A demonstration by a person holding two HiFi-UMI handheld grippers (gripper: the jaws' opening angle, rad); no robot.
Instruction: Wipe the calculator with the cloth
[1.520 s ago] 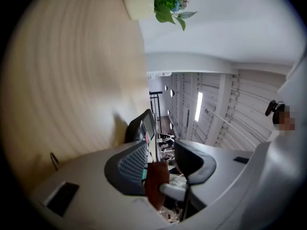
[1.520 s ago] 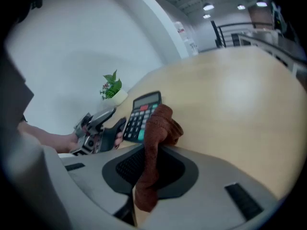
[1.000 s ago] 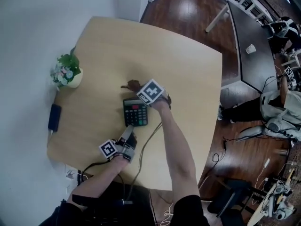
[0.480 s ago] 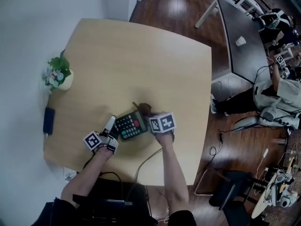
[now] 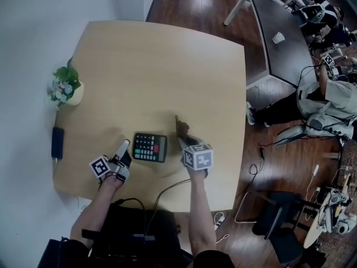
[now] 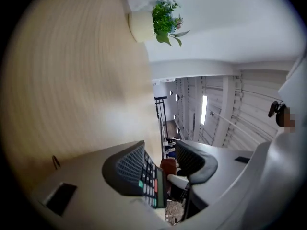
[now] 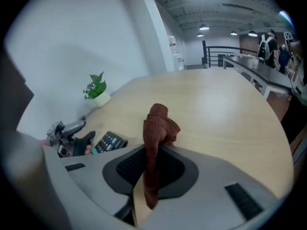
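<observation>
The black calculator lies flat on the round wooden table, keys up. My left gripper is at its left end. In the left gripper view the calculator shows between the pads, with a gap to the right pad. These jaws have just been opening and do not press on it. My right gripper hovers just right of the calculator, shut on a brown cloth. The cloth sticks out past that gripper's pads. The right gripper view also shows the calculator and the left gripper.
A small potted plant stands at the table's left edge, with a flat black device in front of it. Cables run off the near edge. A dark table and people stand at the upper right, beyond the wooden floor.
The calculator has swung from standing lengthwise to lying crosswise. My left gripper went left with its end. My right gripper carried the cloth from the calculator's top to its right side.
</observation>
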